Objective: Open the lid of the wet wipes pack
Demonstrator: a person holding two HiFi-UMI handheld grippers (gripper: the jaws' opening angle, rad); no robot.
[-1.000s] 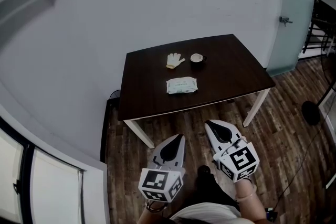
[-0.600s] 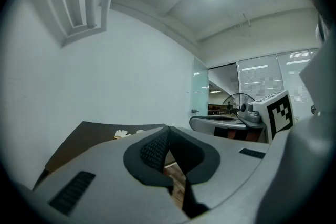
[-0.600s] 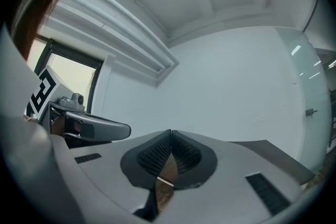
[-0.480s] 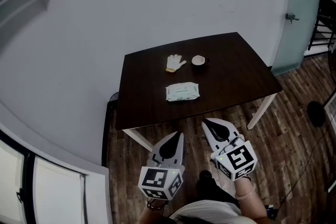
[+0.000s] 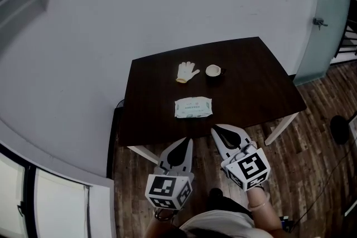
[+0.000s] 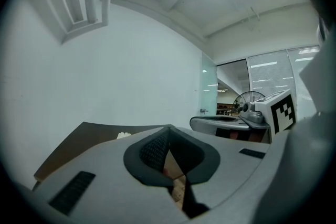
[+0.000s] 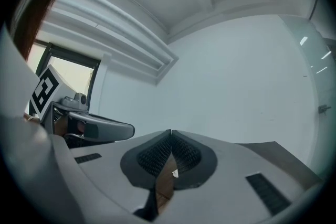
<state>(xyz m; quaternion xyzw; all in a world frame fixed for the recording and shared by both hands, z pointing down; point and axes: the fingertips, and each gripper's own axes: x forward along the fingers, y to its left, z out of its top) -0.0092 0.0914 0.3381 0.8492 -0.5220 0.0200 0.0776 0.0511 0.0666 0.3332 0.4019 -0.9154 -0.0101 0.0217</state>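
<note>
The wet wipes pack [image 5: 193, 107], pale green and white, lies flat near the front middle of the dark table [image 5: 256, 86]. Both grippers hover off the table, just short of its front edge. My left gripper [image 5: 187, 141] is shut and holds nothing; its tips meet in the left gripper view [image 6: 169, 128]. My right gripper [image 5: 215, 129] is also shut and empty, with its tips touching in the right gripper view [image 7: 170, 132]. The pack lies beyond both of them and is untouched.
A white glove [image 5: 187, 71] and a small cup [image 5: 212, 70] sit at the back of the table. White table legs [image 5: 280, 126] stand on wooden floor [image 5: 312, 175]. A grey wall rises behind, with a glass door [image 5: 326, 14] at the right.
Both grippers have moved forward toward the table; the table and pack now appear closer and lower in the head view. The jaws stayed shut.
</note>
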